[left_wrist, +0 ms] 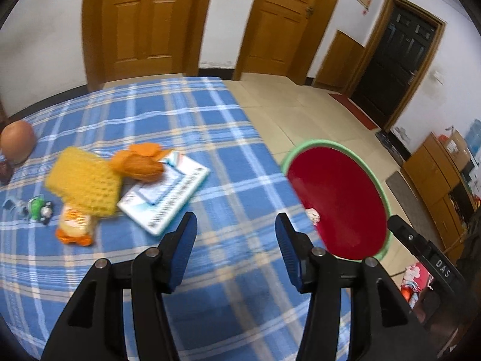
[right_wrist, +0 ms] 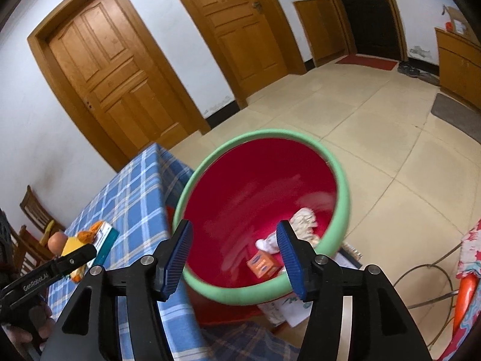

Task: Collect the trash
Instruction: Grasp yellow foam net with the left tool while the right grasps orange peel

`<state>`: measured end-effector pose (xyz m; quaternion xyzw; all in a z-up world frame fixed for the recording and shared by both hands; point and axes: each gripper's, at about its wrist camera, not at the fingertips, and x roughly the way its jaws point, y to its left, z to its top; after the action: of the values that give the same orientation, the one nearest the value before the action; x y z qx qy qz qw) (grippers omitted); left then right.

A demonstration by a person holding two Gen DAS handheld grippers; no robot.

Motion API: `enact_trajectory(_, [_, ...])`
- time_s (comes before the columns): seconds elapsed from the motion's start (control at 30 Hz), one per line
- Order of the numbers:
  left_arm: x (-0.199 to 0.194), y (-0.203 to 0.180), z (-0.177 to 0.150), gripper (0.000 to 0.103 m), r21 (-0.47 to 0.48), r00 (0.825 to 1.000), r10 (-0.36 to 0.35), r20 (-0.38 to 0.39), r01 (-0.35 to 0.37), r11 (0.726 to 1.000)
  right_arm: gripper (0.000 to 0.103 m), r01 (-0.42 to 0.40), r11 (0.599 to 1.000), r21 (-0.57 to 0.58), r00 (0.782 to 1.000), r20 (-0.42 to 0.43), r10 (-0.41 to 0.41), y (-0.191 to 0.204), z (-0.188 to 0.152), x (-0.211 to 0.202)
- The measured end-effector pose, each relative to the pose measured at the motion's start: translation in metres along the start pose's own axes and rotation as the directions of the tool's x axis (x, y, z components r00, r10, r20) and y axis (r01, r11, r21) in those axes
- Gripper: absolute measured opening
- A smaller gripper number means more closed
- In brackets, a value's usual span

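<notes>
My left gripper (left_wrist: 236, 219) hangs open over the blue checked tablecloth (left_wrist: 210, 114), with nothing between its blue pads. A little ahead of it to the left lie a white booklet (left_wrist: 168, 201), a yellow crocheted piece (left_wrist: 84, 180), an orange plush (left_wrist: 138, 162) and an orange-and-white packet (left_wrist: 75, 225). Beside the table stands a red bin with a green rim (left_wrist: 312, 143). My right gripper (right_wrist: 235, 225) is open above that bin (right_wrist: 270, 134), empty. Inside the bin lie crumpled white paper (right_wrist: 303, 222) and a small orange box (right_wrist: 263, 266).
A brown egg-shaped thing (left_wrist: 17, 140) and a small green item (left_wrist: 39, 207) sit at the table's left. The table edge runs close to the bin. Tiled floor (right_wrist: 375, 120), wooden doors, a cabinet (left_wrist: 436, 186) and wooden chairs (right_wrist: 36, 213) surround the table.
</notes>
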<state>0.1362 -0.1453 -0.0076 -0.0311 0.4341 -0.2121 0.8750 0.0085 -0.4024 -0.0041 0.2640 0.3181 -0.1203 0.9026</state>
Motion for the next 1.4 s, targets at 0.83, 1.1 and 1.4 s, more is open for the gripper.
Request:
enact_trajectory(0.83, [-0.002, 0.123, 0.025, 0.063, -0.101, 0.969, 0.245, 0.036, -0.241, 0.965, 0.060, -0.105, 0.981, -0.162, 0.992, -0.084, 0.093, 0.106, -0.012, 0.030])
enact_trajectory(1.1, [0.015, 0.140, 0.020, 0.053, -0.129, 0.987, 0.160, -0.005, -0.159, 0.979, 0.060, -0.114, 0.969, -0.219, 0.990, -0.107, 0.092, 0.132, -0.015, 0.038])
enact_trajectory(1.4, [0.002, 0.144, 0.016, 0.022, -0.132, 0.995, 0.076, 0.072, -0.066, 0.989, 0.060, -0.119, 0.951, -0.286, 0.988, -0.130, 0.085, 0.167, -0.022, 0.051])
